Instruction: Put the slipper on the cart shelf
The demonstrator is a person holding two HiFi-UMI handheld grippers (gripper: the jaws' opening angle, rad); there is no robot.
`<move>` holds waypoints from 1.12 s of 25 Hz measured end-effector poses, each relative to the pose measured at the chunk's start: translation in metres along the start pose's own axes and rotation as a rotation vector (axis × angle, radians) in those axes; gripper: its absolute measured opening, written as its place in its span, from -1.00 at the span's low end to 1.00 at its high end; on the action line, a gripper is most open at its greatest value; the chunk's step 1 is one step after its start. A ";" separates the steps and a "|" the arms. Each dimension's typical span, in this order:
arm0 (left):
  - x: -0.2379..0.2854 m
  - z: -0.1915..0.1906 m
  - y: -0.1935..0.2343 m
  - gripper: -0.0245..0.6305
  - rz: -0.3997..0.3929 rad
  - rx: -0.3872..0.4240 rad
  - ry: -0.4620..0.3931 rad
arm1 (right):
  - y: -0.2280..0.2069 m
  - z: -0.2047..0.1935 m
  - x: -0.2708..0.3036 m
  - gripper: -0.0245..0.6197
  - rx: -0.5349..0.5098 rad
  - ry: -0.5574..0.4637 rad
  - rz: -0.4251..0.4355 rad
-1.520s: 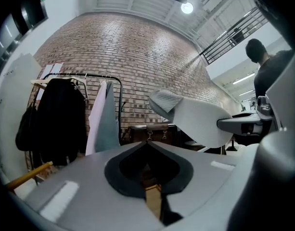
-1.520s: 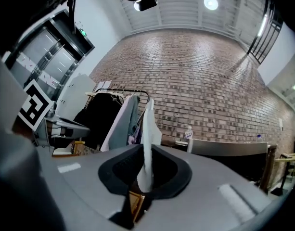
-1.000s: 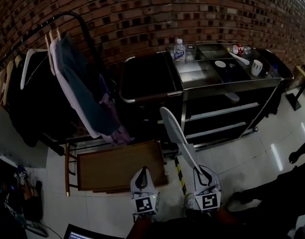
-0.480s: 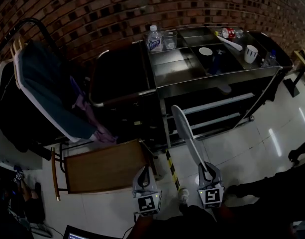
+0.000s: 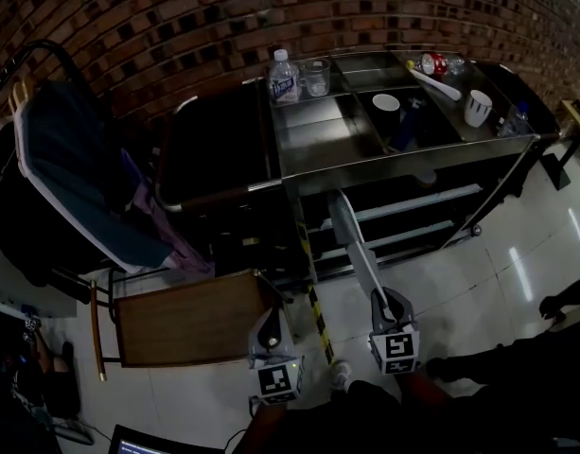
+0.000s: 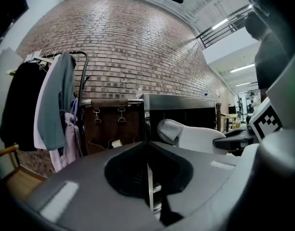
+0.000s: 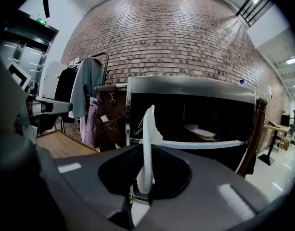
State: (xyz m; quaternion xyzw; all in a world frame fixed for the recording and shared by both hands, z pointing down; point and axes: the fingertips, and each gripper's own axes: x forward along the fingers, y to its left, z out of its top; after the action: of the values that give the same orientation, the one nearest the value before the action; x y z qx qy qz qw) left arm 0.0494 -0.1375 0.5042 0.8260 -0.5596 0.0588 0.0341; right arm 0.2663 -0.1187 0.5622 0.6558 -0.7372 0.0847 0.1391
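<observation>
Before the steel cart (image 5: 403, 154), the right gripper (image 5: 381, 301) is pinching the slipper (image 5: 351, 244) by one end, its jaws drawn narrow on the thin sole, and is holding it out toward the dark shelf (image 5: 414, 204) below the top tray. Gripped only at that end, the long slipper is sticking far forward, so I am expecting the main risk to be pivoting or sliding out of the pads if the free end is bumping the shelf's pale front rail (image 7: 200, 144) or the cart's top edge on the way in. Something pale and flat (image 7: 201, 131), possibly another slipper, is lying on that shelf already, and a careless push could be shoving it aside. The left gripper (image 5: 270, 318) is hanging beside the right one over the floor, jaws together on nothing, so it is offering no support. The slipper is looking white, long and flat, soft rather than stiff, and is standing on edge between the right jaws, with a textured toe cover showing in the left gripper view
</observation>
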 end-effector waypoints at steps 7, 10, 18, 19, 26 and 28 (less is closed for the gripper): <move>0.029 0.014 0.003 -0.88 0.037 -0.017 -0.022 | -0.015 0.020 0.054 -0.80 0.078 -0.009 0.013; 0.040 0.020 0.004 -0.88 0.041 -0.016 -0.040 | -0.023 0.029 0.085 -0.80 0.167 -0.013 0.013; 0.047 0.017 0.016 -0.88 0.076 -0.002 -0.020 | -0.032 0.051 0.173 -0.80 0.459 -0.051 0.063; 0.047 0.016 0.018 -0.88 0.079 0.010 -0.027 | -0.034 0.054 0.183 -0.80 0.498 -0.057 0.072; 0.038 0.008 0.034 -0.88 0.132 -0.011 0.021 | -0.051 0.048 0.242 -0.80 0.709 -0.022 0.078; 0.035 0.007 0.036 -0.88 0.145 -0.013 0.037 | -0.054 0.040 0.254 -0.80 0.736 0.004 0.062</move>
State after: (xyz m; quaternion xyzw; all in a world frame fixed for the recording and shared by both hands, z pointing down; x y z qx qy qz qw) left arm 0.0295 -0.1834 0.5015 0.7817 -0.6178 0.0725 0.0455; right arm 0.2901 -0.3770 0.6018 0.6391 -0.6766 0.3497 -0.1074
